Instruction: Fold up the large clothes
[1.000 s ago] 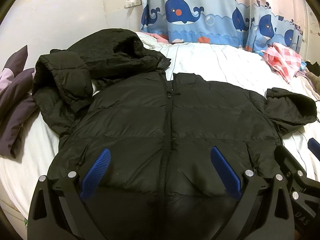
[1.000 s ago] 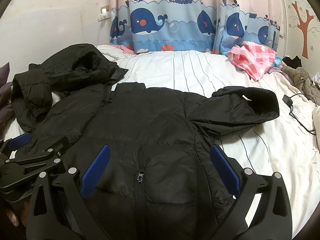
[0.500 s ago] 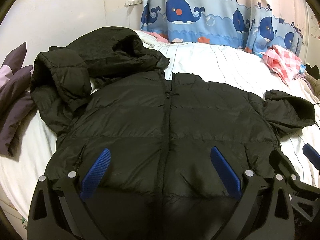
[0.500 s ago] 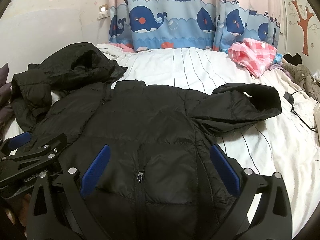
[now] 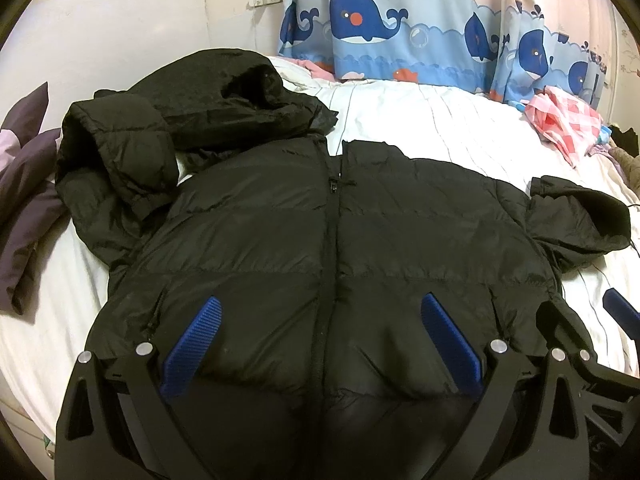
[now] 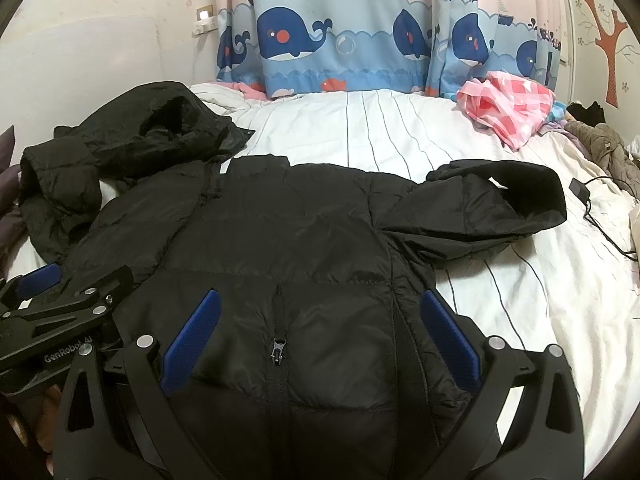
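— While you hover both tools over the hem, where does the garment lie?

— Your black puffer jacket [image 5: 328,248] lies front-up and zipped on the white striped bed [image 6: 400,128], hem toward you. One sleeve [image 6: 492,208] is thrown out to your right; the other sleeve [image 5: 120,160] is bunched beside the hood [image 5: 240,92] on your left.

— And the fingers?

— Your left gripper [image 5: 320,348] is spread wide and pinching nothing; your right gripper [image 6: 320,344] is the same.

— What could spoil the fold?

— Likely the slick, puffy shell: pinch too shallow and it may slide out as you lift. If you fold before straightening that bunched left sleeve, you'll probably trap a lump. Your tools sit close together, so they could collide. Mind the cable [image 6: 600,220] lying near the right cuff.
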A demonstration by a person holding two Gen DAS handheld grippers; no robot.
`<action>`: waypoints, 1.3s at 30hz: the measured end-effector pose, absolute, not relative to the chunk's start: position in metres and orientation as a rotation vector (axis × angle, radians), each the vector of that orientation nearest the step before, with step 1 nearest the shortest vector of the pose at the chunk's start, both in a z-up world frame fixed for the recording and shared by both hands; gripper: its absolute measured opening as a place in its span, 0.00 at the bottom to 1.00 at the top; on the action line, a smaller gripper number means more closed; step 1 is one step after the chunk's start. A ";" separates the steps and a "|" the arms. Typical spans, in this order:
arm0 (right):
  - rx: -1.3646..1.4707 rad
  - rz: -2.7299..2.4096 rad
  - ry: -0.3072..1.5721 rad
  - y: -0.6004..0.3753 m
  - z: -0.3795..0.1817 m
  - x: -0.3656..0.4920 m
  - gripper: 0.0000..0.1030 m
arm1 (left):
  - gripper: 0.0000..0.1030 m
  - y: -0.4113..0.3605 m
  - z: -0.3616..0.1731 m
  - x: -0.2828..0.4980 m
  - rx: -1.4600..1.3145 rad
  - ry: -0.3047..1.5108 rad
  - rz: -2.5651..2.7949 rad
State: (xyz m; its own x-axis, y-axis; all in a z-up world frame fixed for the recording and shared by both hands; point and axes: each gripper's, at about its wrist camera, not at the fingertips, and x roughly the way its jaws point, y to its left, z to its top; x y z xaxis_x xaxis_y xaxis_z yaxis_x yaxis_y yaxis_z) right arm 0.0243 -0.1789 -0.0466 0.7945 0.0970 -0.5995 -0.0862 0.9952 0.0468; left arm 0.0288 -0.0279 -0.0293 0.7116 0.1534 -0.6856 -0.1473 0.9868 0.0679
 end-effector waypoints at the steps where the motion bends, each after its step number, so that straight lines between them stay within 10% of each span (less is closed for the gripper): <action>1: 0.014 0.096 0.646 -0.179 -0.047 0.025 0.93 | 0.93 -0.027 -0.030 0.029 0.006 0.764 0.166; 26: -0.034 0.069 0.686 -0.180 -0.066 0.038 0.93 | 0.93 -0.021 -0.043 0.040 -0.045 0.838 0.131; 39: -0.576 -0.170 0.672 -0.253 -0.026 0.157 0.93 | 0.93 -0.020 -0.047 0.043 -0.084 0.865 0.110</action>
State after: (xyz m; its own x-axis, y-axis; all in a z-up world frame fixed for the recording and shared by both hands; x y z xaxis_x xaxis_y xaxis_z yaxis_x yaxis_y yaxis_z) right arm 0.1570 -0.2532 -0.0259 0.7758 -0.3285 -0.5387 -0.0327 0.8318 -0.5542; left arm 0.0434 -0.0200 -0.0471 0.6434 0.0625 -0.7629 -0.1303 0.9911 -0.0288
